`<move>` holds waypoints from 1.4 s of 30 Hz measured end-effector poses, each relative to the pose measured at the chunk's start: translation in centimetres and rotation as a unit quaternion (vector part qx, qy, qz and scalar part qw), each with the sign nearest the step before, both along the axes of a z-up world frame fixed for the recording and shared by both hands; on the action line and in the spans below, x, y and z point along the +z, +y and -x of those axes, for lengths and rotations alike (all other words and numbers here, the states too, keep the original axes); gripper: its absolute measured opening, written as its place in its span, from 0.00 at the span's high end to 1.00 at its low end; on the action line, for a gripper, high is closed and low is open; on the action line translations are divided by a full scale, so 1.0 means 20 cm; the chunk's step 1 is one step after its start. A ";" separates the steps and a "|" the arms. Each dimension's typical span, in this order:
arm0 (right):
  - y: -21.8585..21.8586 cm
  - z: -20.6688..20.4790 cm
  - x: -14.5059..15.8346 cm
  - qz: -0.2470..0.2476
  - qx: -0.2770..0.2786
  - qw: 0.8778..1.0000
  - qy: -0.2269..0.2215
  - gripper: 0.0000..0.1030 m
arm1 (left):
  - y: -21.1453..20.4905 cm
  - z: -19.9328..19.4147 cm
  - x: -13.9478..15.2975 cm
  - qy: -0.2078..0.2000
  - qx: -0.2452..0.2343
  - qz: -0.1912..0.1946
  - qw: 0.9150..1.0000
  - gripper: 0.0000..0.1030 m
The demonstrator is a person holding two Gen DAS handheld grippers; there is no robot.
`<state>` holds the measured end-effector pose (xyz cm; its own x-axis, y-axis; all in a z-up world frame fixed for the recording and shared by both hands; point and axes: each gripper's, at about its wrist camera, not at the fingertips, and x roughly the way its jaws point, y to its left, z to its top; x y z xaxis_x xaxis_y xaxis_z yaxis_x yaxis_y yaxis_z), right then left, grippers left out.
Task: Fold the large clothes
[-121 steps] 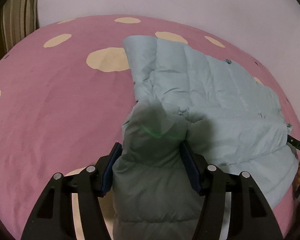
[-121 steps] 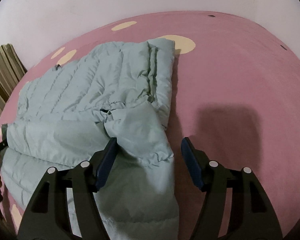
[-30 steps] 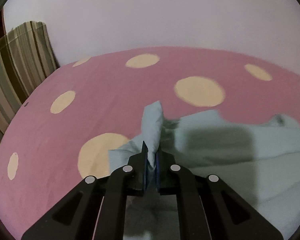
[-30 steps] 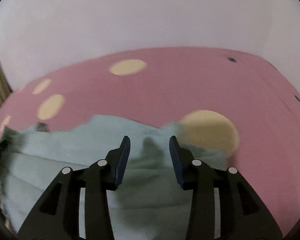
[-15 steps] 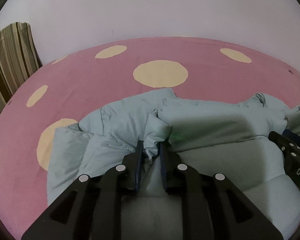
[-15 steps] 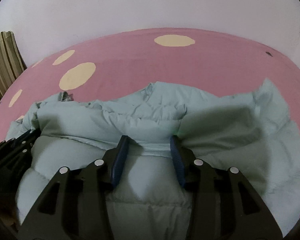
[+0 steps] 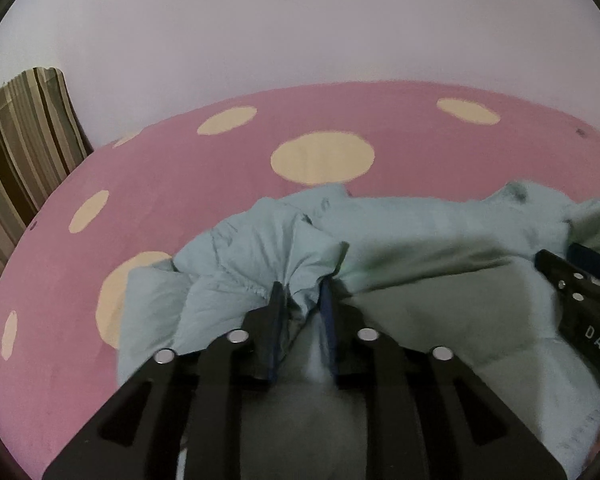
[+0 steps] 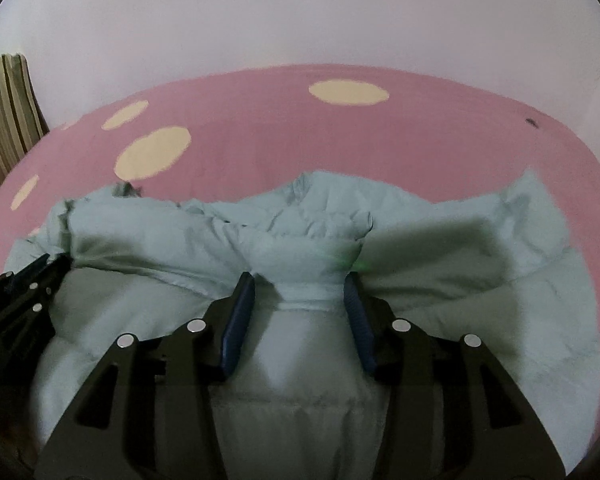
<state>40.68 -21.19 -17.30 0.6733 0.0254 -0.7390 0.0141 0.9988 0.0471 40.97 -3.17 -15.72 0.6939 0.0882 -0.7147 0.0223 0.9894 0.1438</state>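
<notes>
garment: pale blue quilted puffer jacket [image 7: 440,248], bunched and doubled over on pink bedspread with cream dots [image 7: 172,184]; fills lower half of both wrist views.
long axis: jacket runs left-right across frame, folded edge along the far side, toward upper frame.
left gripper [image 7: 302,300]: black, blue pads; jaws opening, narrow gap, pinch of jacket fabric sits between pads, looks loosening rather than clamped.
right gripper [image 8: 298,292]: jaws opening, wider apart; raised tuck of jacket between pads, visible gaps either side, not pressed.
key relation: fabric lies directly ahead of and under both sets of fingers; each gripper at one end of the folded edge, left one at frame-left end, right one toward frame-right.
nearer hand: about equal, both at the fabric.
step, judged: releasing after laying a fold.
other: striped cushion [image 7: 24,140], left edge; white wall [image 7: 300,20] behind.
</notes>
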 end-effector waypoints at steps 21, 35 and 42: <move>0.18 0.06 -0.04 0.005 0.020 1.000 -0.002 0.41 | 0.07 0.03 -0.01 0.007 -0.003 0.007 1.000 0.51; 0.04 0.34 0.16 0.009 -0.008 1.000 -0.014 0.40 | 0.17 0.34 0.26 -0.021 -0.010 0.032 0.999 0.35; -0.22 0.57 0.23 0.001 -0.049 0.998 -0.026 0.31 | 0.42 0.40 0.10 0.024 0.058 0.020 0.998 0.34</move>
